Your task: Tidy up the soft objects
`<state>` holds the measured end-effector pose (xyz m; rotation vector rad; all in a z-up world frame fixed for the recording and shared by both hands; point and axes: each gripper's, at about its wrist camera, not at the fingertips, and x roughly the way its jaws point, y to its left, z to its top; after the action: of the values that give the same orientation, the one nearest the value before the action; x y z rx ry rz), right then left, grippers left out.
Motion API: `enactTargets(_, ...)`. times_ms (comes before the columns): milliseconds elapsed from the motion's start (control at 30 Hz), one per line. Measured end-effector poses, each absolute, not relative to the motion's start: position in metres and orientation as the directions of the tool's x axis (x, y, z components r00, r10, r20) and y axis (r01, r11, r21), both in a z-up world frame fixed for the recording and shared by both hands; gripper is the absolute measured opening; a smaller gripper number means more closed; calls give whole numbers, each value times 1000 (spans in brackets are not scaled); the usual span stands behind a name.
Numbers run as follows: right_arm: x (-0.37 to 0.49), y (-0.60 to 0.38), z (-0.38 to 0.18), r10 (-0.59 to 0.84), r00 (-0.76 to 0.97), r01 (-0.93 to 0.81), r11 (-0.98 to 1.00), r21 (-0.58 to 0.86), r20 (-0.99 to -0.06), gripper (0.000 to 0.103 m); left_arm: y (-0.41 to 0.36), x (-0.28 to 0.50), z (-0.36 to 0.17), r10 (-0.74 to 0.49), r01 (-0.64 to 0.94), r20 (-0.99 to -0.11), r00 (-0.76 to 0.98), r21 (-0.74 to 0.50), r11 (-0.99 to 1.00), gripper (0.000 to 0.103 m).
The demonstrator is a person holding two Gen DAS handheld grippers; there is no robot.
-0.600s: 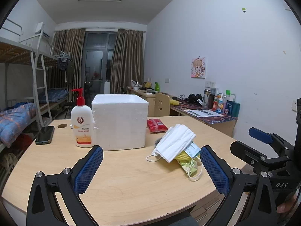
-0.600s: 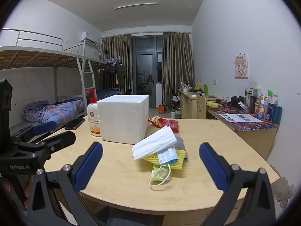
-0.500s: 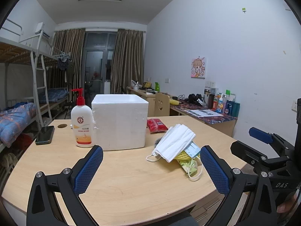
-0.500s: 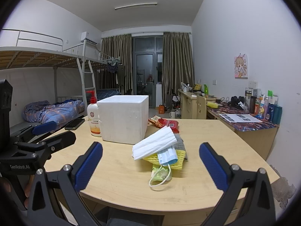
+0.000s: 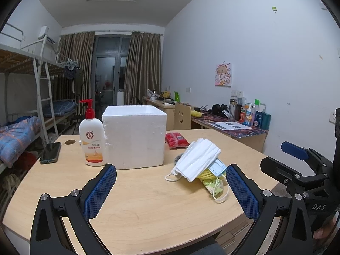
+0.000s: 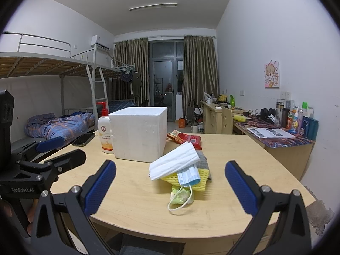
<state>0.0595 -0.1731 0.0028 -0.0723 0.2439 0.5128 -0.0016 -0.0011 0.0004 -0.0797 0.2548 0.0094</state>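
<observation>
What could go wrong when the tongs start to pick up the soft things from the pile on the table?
1. The white mask lies loose on top of the pile, so it may slide off when the foam net below is pulled.
2. The ear loop trails toward the table edge and could snag on the right tongs.
3. The bottle stands against the foam box; a bump could tip it.

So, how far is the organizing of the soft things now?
Nothing looks done yet. The white masks, the yellow foam net and the other soft items lie in one pile on the table beside the foam box. Both the left gripper and right gripper have open, empty jaws. All sorting remains.
</observation>
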Motion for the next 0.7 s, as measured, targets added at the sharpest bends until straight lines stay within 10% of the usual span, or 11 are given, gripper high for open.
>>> enactTargets(700, 62, -176, 6, 483, 839, -499, 867, -1, -251, 103, 0, -1, 1, 5, -26, -258, 966, -76, 997, 103)
